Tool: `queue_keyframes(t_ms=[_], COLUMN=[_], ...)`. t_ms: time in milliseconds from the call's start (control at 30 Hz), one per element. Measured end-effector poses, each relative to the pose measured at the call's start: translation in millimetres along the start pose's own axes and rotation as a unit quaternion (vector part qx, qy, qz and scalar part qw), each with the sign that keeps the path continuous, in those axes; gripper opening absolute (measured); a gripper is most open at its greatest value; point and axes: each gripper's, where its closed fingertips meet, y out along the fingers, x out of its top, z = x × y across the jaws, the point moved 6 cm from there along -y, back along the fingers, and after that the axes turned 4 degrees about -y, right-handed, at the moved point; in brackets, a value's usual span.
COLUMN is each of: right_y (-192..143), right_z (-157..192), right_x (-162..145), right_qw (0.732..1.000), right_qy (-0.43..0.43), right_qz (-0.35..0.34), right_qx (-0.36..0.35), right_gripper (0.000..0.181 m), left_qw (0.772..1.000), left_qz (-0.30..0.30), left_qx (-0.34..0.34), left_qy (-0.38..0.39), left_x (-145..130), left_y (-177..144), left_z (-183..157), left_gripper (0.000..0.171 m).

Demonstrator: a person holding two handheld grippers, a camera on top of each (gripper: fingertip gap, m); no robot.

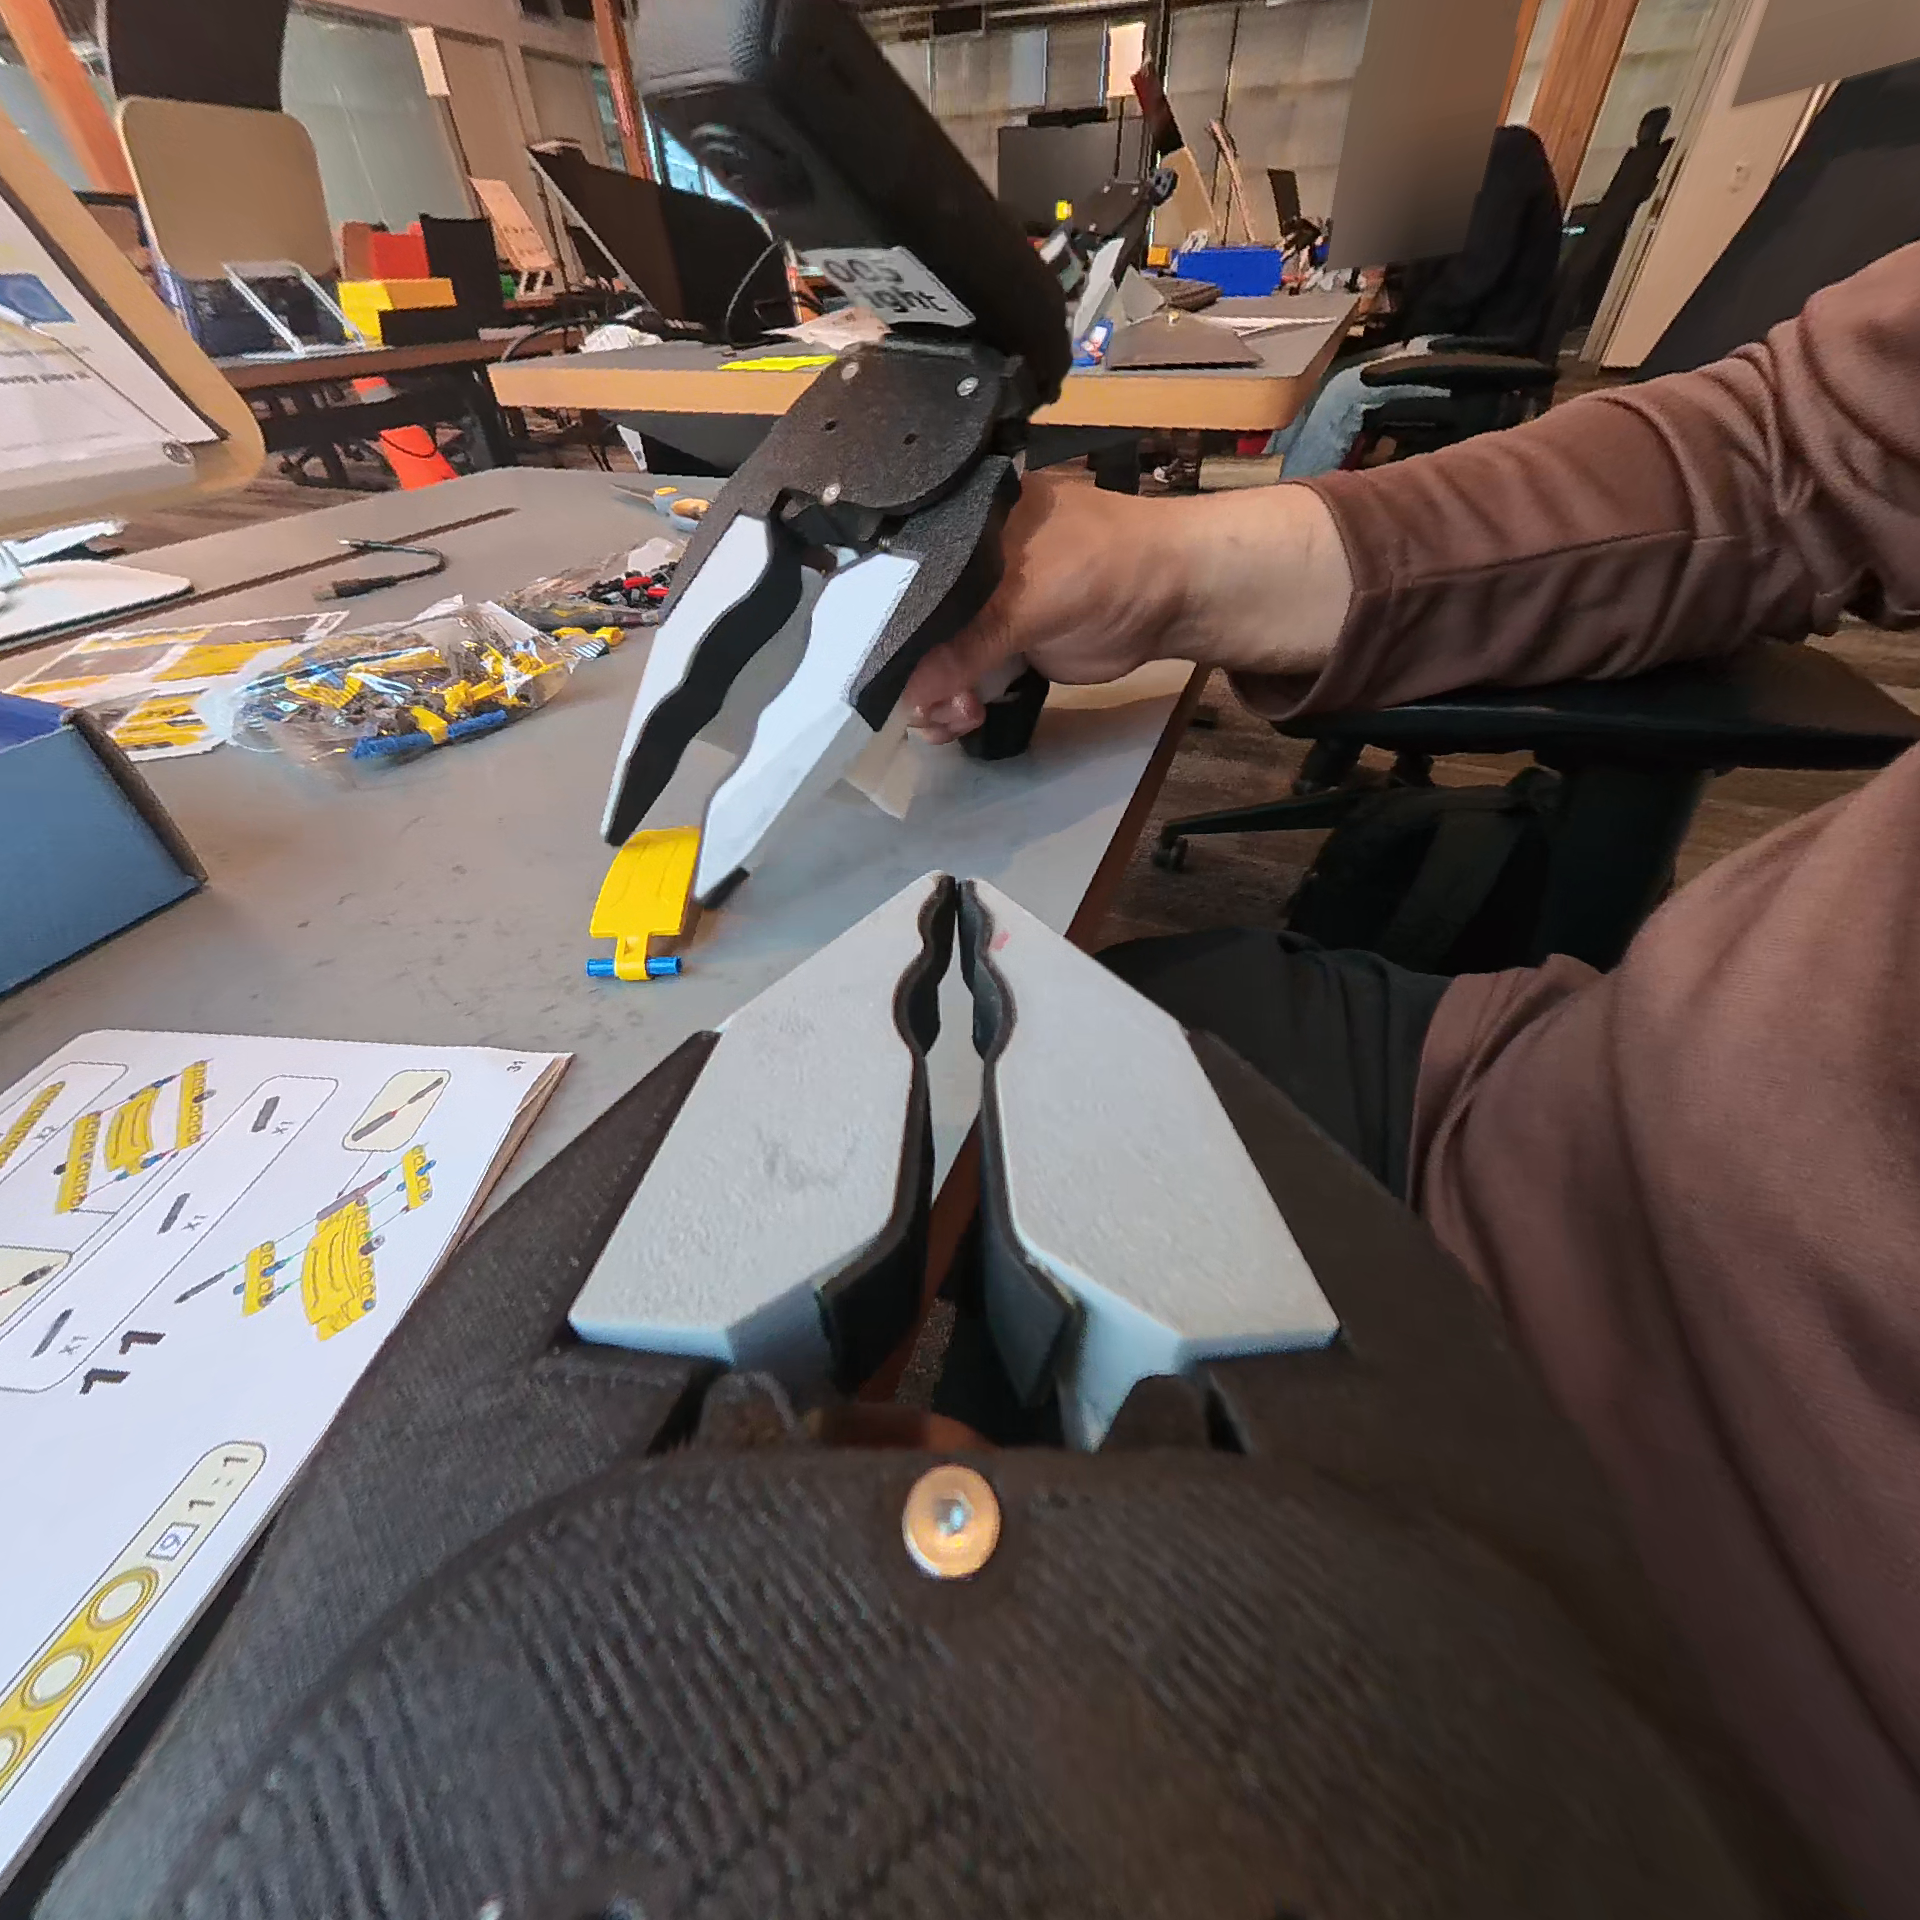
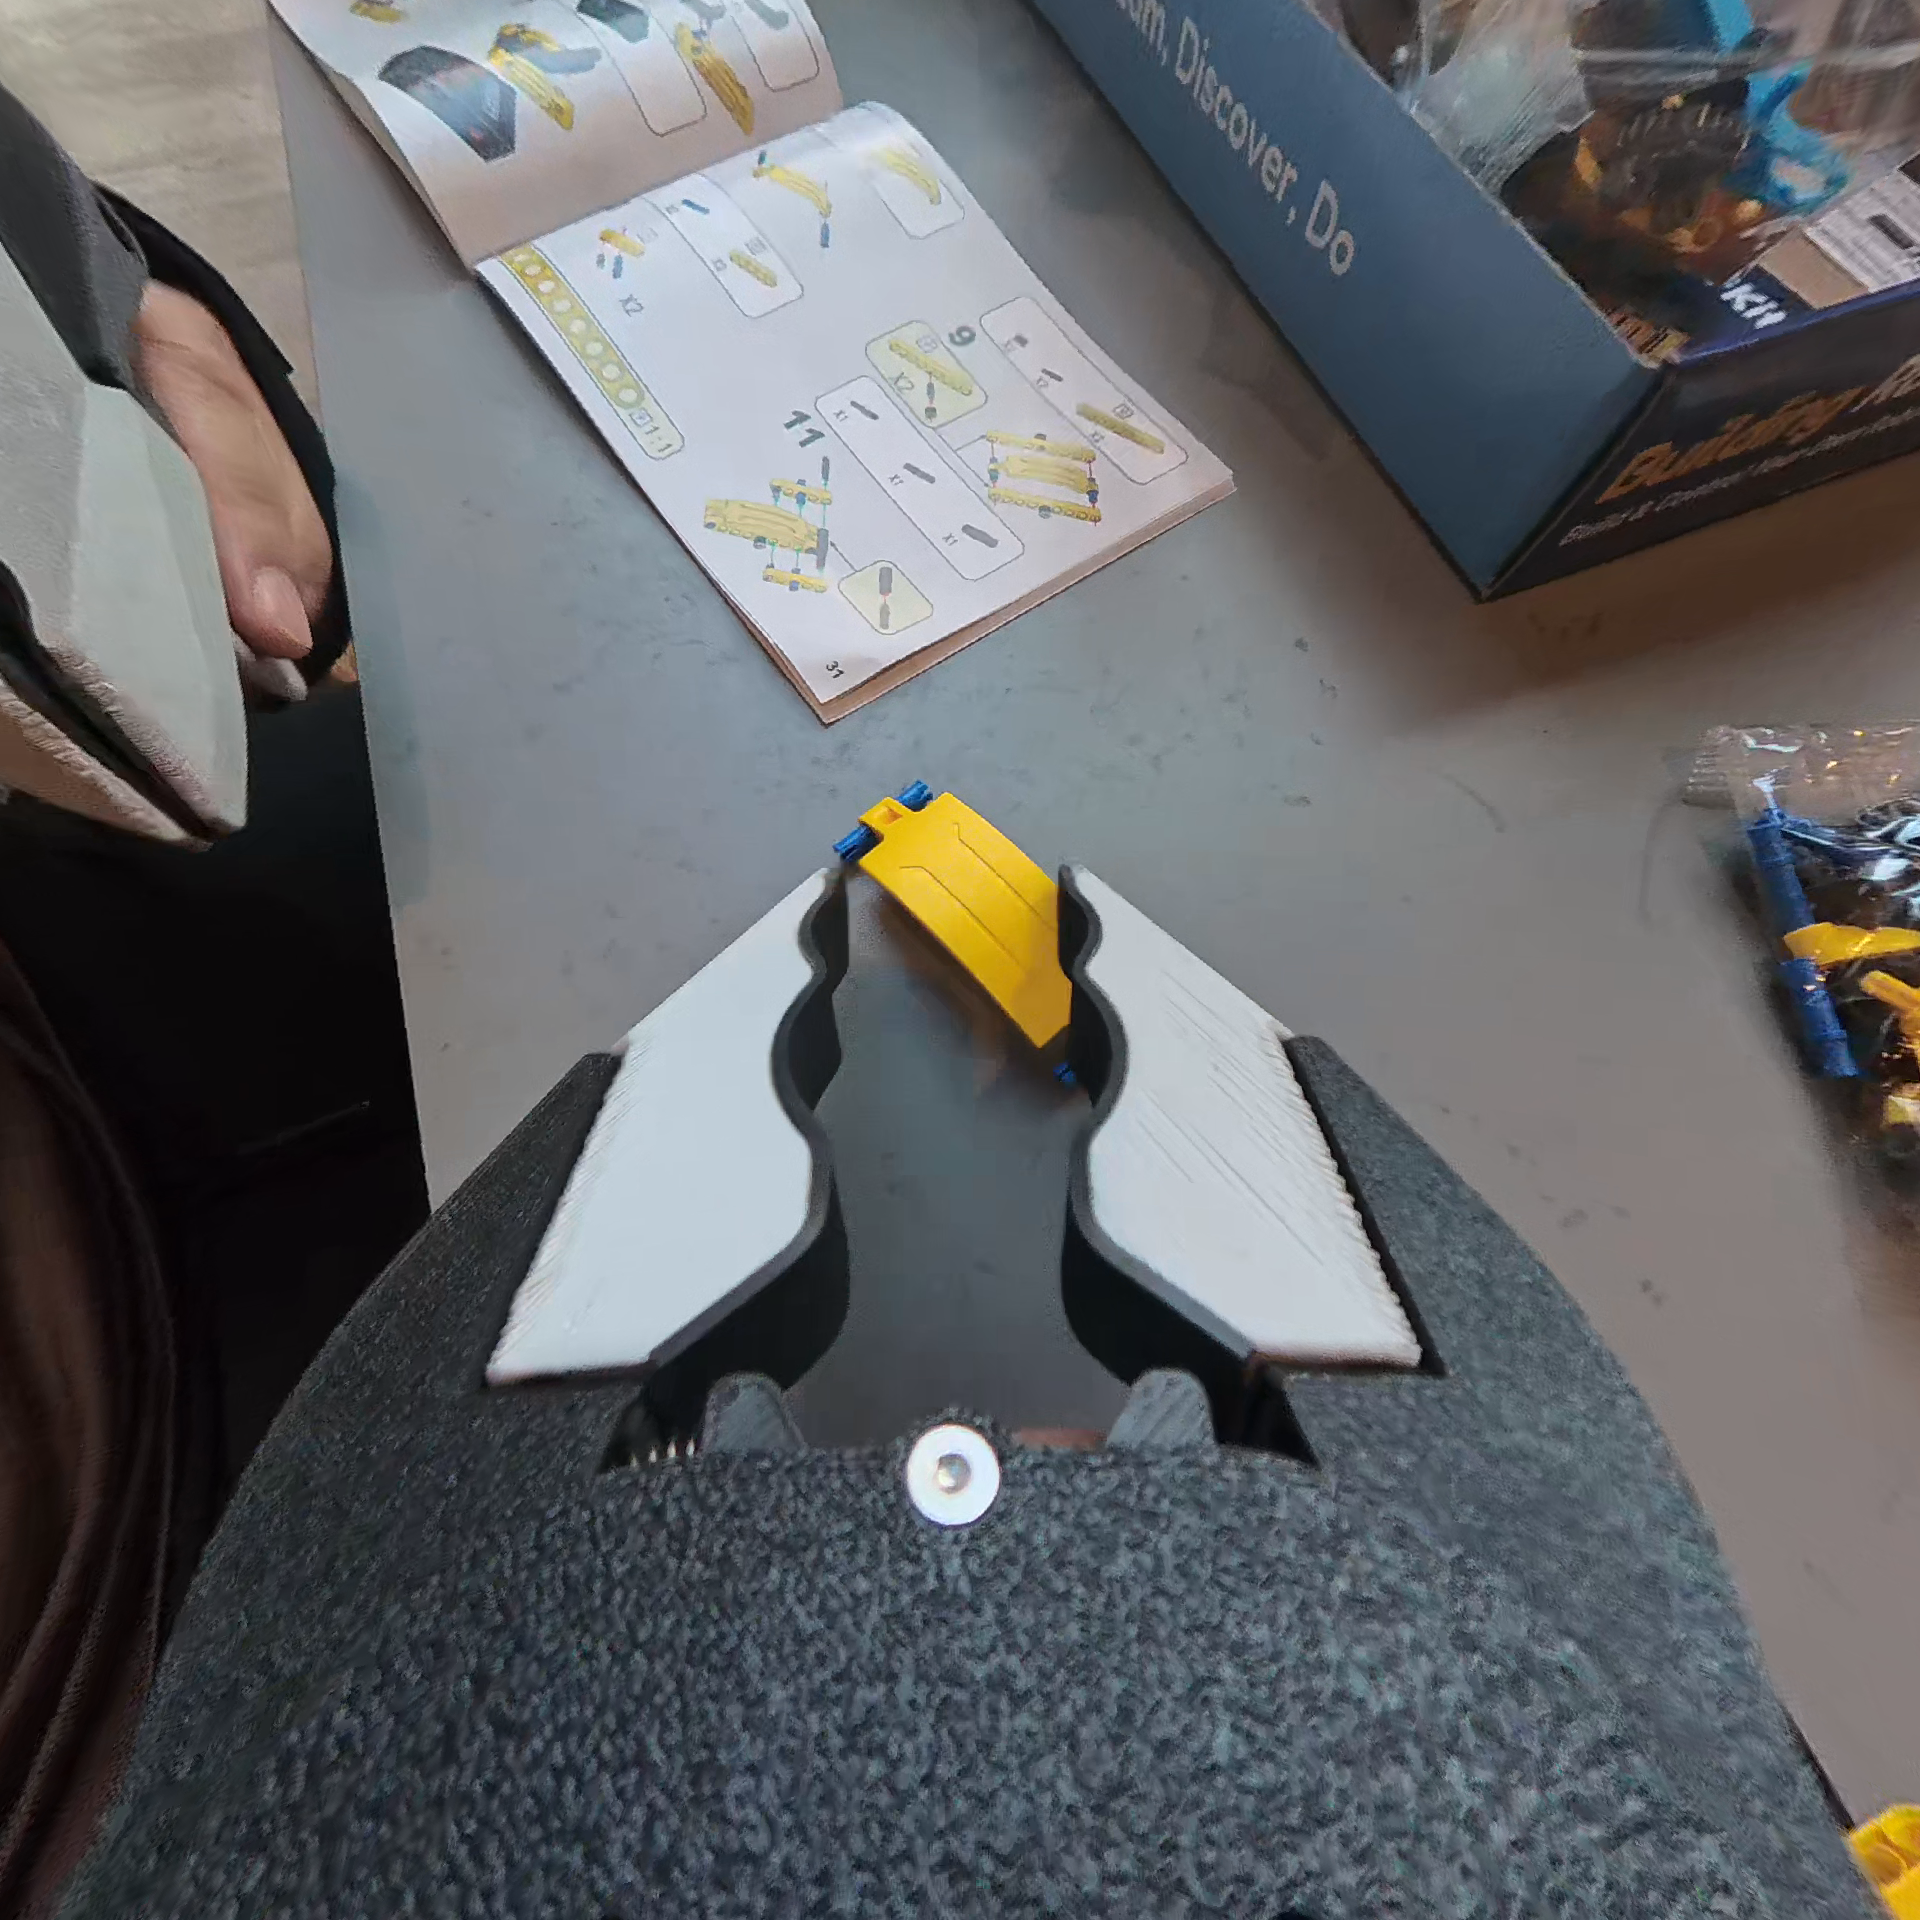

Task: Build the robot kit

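Note:
A curved yellow panel (image 2: 971, 914) with blue pins at its ends lies on the grey table (image 2: 623, 831). My right gripper (image 2: 951, 878) is open and reaches down around it. The panel lies slanted between the fingers, close against the right pad, with a clear gap to the left pad. In the left wrist view the right gripper (image 1: 670, 862) stands tilted over the panel (image 1: 639, 894), fingertips at the table. My left gripper (image 1: 954, 885) is shut, its pads meeting at the tips, and it hovers near the table's front edge. It also shows at the left edge of the right wrist view (image 2: 125, 623).
An open instruction booklet (image 2: 831, 395) lies beyond the panel. A blue cardboard box (image 2: 1455, 343) stands at the far right. Clear bags of yellow, blue and black parts (image 1: 405, 686) lie on the table. A person's sleeved arms (image 1: 1558, 582) reach in from the right.

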Motion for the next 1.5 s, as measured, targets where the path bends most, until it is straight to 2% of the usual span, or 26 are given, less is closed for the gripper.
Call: queue_keyframes(t_ms=[33,133,267,433,533,567,633,700,800,867,933,1000,1333,1500], right_y=[2,5,1,0,1,0,-3,-9,-12,-7,-5,-8,-20,-12], right_z=[1,9,20,15,17,18,16,7,0,7,17,23,34,39], right_x=[-1,-4,-2,-2,-3,-2,0,5,0,-6,-9,-9,-10,-11], right_qw=[1.0,0.998,0.996,0.997,0.997,0.997,0.996,0.99,0.957,0.949,0.956,0.956,0.976,0.971], right_qy=[-0.002,-0.022,-0.061,-0.046,-0.061,-0.071,-0.084,-0.115,-0.216,-0.239,-0.225,-0.221,-0.156,-0.178], right_qz=[0.011,0.029,0.008,0.009,0.014,0.009,-0.006,-0.023,0.05,0.085,0.104,0.115,0.075,0.073], right_qx=[0.007,0.044,0.071,0.056,0.047,0.042,0.0,-0.081,-0.189,-0.186,-0.158,-0.151,-0.131,-0.139], right_gripper=[0.045,0.028,0.029,0.035,0.006,0.002,0.002,0.002,0.002,0.003,0.017,0.02,0.031,0.024], left_qw=[1.0,1.0,1.0,1.0,1.0,1.0,1.0,1.0,1.0,1.0,1.0,1.0,1.0,1.0], left_qz=[0.002,0.003,0.002,0.002,0.002,0.002,0.001,0.001,0.003,0.002,0.001,0.0,0.009,0.01], left_qx=[0.0,0.002,0.002,0.002,0.002,0.002,0.002,0.002,0.002,0.002,0.004,0.009,0.019,0.02], left_qy=[0.003,0.005,0.003,0.005,0.005,0.005,0.004,0.003,0.004,0.003,0.001,0.002,0.003,0.003], left_x=[-1,-1,0,-1,0,-1,0,0,0,0,0,0,-4,-4], left_y=[0,1,0,0,0,0,0,0,0,0,0,1,3,3], left_z=[0,0,0,0,0,0,0,0,0,0,1,1,3,3], left_gripper=[0.0,0.0,0.0,0.0,0.0,0.0,0.0,0.0,0.0,0.0,0.0,0.0,0.003,0.003])
